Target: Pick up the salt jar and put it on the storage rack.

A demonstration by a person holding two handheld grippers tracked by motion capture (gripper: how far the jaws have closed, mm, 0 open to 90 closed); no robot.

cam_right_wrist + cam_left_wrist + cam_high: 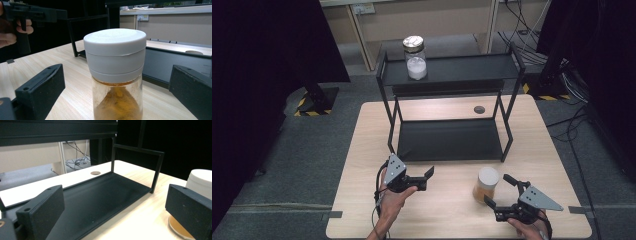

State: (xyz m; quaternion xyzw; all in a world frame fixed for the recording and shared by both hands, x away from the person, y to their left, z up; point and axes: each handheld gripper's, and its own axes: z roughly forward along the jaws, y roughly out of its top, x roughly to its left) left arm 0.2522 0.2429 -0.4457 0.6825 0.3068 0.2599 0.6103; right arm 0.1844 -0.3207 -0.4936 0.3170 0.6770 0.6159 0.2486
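Jar (486, 184), clear-walled with a broad white screw lid, part-filled with orange-brown powder; stands upright on the wooden table (362, 150), near its front right, just ahead of the lower shelf of the black rack (451, 140). In the right gripper view the jar (115, 75) rises between the two black jaws, with clear air on both sides and neither jaw touching it.

Right gripper (499, 192), held in a hand at the table's front right edge; jaws spread wide, open ends toward the jar, gripping nothing.

Left gripper (424, 179), held in a hand at the front centre-left, well apart from the jar; jaws wide open and empty, pointing toward the rack. In its own view the jar's white lid (200, 182) shows at the right edge behind one jaw, with the rack's lower shelf (100, 197) straight ahead.

Rack, two-tier, black metal, stands at the middle of the table; lower shelf bare.

Second jar (415, 57), glass with a metal lid and white contents, upright on the left part of the rack's top shelf.

Round dark grommet (479, 109), set in the tabletop behind the rack on the right.
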